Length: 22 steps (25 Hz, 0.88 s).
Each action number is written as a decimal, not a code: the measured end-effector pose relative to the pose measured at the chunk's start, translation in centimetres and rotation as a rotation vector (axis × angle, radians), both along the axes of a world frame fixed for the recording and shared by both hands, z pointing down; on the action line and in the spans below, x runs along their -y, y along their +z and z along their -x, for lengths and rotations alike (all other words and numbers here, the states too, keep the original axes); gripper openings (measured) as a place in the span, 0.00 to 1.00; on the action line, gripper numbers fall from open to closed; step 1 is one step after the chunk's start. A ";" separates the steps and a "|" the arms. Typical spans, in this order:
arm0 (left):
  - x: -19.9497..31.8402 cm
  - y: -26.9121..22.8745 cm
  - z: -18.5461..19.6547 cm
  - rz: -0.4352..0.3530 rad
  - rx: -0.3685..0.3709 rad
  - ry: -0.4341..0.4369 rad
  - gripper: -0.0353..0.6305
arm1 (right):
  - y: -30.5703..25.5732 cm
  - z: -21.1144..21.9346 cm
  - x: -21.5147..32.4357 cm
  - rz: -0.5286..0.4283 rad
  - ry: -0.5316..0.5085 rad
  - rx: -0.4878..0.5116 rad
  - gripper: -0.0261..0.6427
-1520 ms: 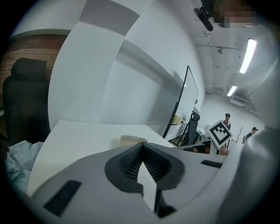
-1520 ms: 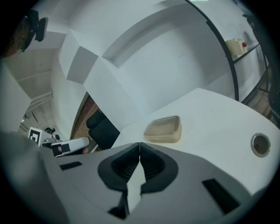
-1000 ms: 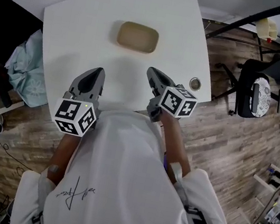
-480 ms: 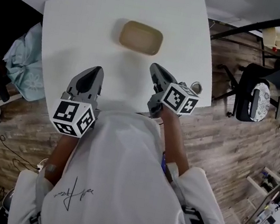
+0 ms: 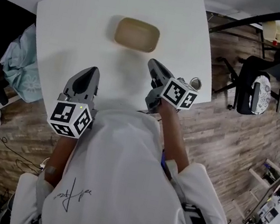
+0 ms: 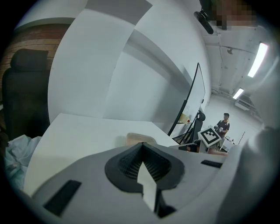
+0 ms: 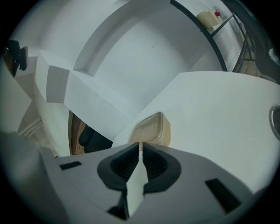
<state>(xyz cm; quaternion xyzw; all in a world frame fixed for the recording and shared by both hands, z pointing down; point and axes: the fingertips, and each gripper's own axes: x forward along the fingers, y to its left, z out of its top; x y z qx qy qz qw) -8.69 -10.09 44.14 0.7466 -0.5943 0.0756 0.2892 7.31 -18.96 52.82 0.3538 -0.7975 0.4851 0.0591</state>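
**Bench stock: one lidded container, two empty grippers**

- Item 1, container (image 5: 137,34): tan, shallow, round-cornered, clear lid on. It lies flat on the far half of the white bench (image 5: 75,22), well apart from both grippers. Nothing touches it.
- Item 2, your left gripper (image 5: 86,74): it hangs over the near left of the bench. Its fingers (image 6: 130,161) are pressed together with nothing between them.
- Item 3, your right gripper (image 5: 154,65): it is the nearer of the two to the container and points toward it. Its fingers (image 7: 124,164) are closed to a hairline slit and hold nothing.
- Surroundings: a round cable hole (image 5: 195,83) at the bench's right edge, a pale blue cloth (image 5: 23,59) off the left edge, and a black chair (image 5: 255,91) on the wood floor.

Hazards, as judged:
- Closed fingers meeting the container would shove it, not grip it.
- The container looks light and the bench looks smooth, so it could skid toward the far edge.
- A tip pressed on the lid may dent it.

Markings:
- The marker cubes (image 5: 70,119) carry black-and-white square codes.
- Your white shirt (image 5: 74,195) bears a dark scribble, which is not legible.
- No label shows on the container.
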 end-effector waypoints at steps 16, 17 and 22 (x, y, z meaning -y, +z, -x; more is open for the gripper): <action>0.1 0.3 0.7 0.018 0.017 0.010 0.06 | 3.6 -1.0 1.9 0.157 0.189 0.185 0.16; 0.1 0.3 0.7 0.021 0.018 0.012 0.06 | 3.8 -1.1 2.0 0.163 0.201 0.194 0.16; 0.2 0.7 0.4 0.036 0.013 0.027 0.06 | 4.6 -1.4 2.2 0.204 0.241 0.252 0.16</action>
